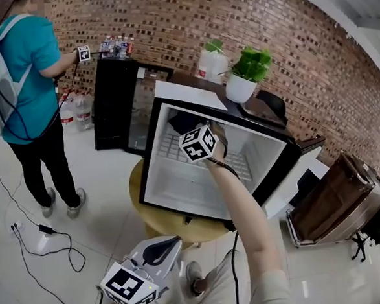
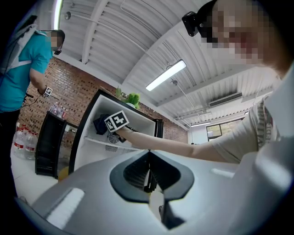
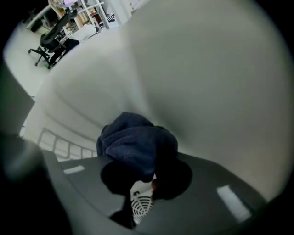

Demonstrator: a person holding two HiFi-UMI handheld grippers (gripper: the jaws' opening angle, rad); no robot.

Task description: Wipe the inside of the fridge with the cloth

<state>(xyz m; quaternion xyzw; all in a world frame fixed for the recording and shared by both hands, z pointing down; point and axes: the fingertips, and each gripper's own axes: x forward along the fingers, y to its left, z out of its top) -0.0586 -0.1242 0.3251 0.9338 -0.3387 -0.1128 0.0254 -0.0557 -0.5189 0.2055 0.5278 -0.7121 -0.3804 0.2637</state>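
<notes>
A small white-lined fridge (image 1: 154,183) stands open on a round yellow table (image 1: 157,220). My right gripper (image 1: 190,130) reaches into its upper part, shut on a dark blue cloth (image 1: 183,121). In the right gripper view the bunched cloth (image 3: 138,142) fills the jaws of the gripper (image 3: 146,178) and presses against the white inner wall (image 3: 206,82), beside a wire shelf (image 3: 59,146). My left gripper (image 1: 162,250) hangs low in front of the table, shut and empty. From the left gripper (image 2: 148,176) I see the fridge (image 2: 92,151) and the cloth (image 2: 100,124).
A person in a teal shirt (image 1: 25,68) stands at the left by a black cabinet (image 1: 114,101) topped with bottles. A potted plant (image 1: 250,69) and a white jug (image 1: 211,63) sit on the fridge. A cable (image 1: 47,237) crosses the floor; a brown case (image 1: 336,199) lies at right.
</notes>
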